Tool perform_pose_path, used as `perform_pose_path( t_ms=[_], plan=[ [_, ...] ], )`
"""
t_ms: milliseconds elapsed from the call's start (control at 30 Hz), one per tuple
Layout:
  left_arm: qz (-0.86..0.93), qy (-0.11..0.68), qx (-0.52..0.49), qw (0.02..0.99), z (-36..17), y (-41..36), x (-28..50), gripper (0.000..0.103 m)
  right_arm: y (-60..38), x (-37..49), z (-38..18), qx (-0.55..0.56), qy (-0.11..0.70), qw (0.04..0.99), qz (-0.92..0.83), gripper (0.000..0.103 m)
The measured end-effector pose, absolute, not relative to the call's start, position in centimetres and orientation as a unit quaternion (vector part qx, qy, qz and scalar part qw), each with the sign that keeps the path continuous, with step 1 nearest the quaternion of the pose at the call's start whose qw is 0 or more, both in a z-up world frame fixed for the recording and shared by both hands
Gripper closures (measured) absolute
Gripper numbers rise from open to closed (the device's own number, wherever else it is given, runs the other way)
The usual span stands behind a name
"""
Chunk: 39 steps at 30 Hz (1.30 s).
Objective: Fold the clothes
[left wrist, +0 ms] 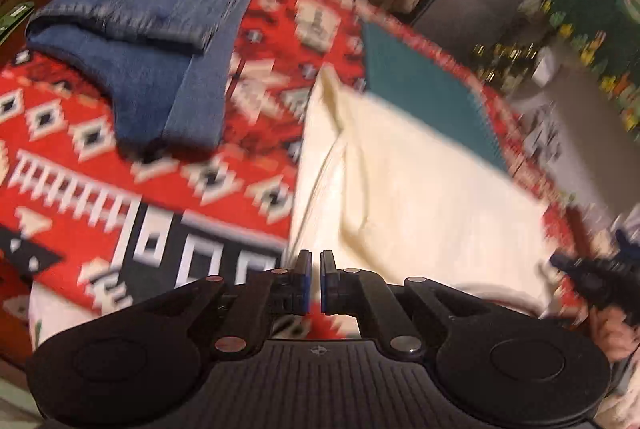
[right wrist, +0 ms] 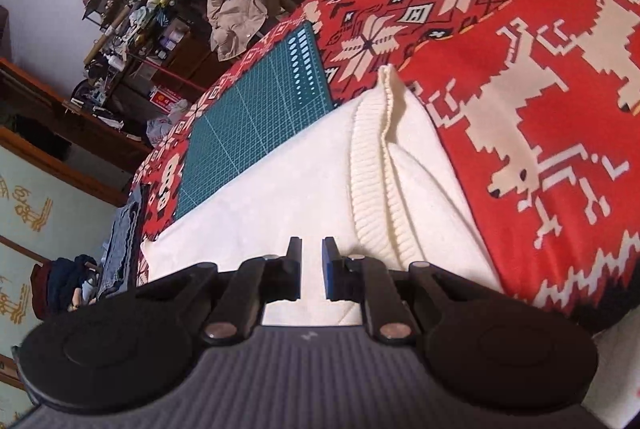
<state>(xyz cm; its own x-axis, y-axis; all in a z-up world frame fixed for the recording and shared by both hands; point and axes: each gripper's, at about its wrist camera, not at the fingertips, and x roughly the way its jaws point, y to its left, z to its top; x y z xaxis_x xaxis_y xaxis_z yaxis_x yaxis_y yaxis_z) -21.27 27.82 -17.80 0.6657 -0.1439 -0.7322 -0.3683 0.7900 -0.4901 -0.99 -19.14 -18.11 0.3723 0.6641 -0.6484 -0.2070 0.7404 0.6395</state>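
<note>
Far to your left, the folded blue denim jeans (left wrist: 132, 41) lay on the red, white and black patterned blanket (left wrist: 100, 189), well apart from the garment in hand, so that piece looked finished. Next across, your left gripper (left wrist: 316, 281) had its jaws drawn almost together with nothing between them, poised at the near left edge of the cream knitted sweater (left wrist: 400, 189). The sweater itself lay flat on the blanket, its far corner overlapping the teal gridded cutting mat (left wrist: 420, 89). In the right wrist view its ribbed hem (right wrist: 372, 169) ran up the middle, doubled over a plain panel, which suggests one fold was already in place. Your right gripper (right wrist: 312, 269) hung over the sweater's near edge, jaws a narrow gap apart, with no cloth pinched.

You seemed to be between folds on the sweater, neither tool holding it. The next move would call for opening both jaws, pinching the near edge at two corners and carrying it evenly across towards the mat without dragging the layers underneath.
</note>
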Motion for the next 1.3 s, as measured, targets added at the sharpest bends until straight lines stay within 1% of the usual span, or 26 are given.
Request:
perform_pose_path(
  t_ms=[100, 200, 267, 333, 500, 700, 1033, 1300],
  plan=[
    [0.065, 0.373, -0.347, 0.858, -17.1, 29.5, -19.1, 0.101, -19.1, -1.0, -18.0, 0.235, 0.49, 0.794, 0.273, 0.089],
    [0.081, 0.368, -0.358, 0.854, -17.3, 31.0, -15.5, 0.101, -19.5, -1.3, -17.7, 0.237, 0.487, 0.796, 0.271, 0.089],
    [0.092, 0.374, -0.366, 0.847, -17.9, 31.8, -13.1, 0.101, -19.8, -1.5, -17.5, 0.237, 0.483, 0.799, 0.269, 0.086],
    [0.097, 0.386, -0.367, 0.841, -18.5, 32.2, -11.0, 0.101, -20.3, -1.8, -17.3, 0.238, 0.479, 0.802, 0.266, 0.085],
    [0.102, 0.416, -0.324, 0.844, -19.1, 31.1, -8.8, 0.101, -21.3, -2.1, -17.2, 0.245, 0.478, 0.804, 0.254, 0.085],
    [0.097, 0.42, -0.31, 0.847, -19.9, 30.8, -10.9, 0.101, -20.7, -2.0, -17.6, 0.239, 0.485, 0.801, 0.257, 0.085],
    [0.077, 0.436, -0.278, 0.852, -19.5, 28.3, -16.9, 0.101, -19.0, -1.5, -18.1, 0.231, 0.493, 0.792, 0.274, 0.085],
    [0.069, 0.449, -0.262, 0.851, -19.1, 27.5, -19.1, 0.101, -19.3, -1.4, -18.3, 0.235, 0.496, 0.791, 0.272, 0.085]
  ],
)
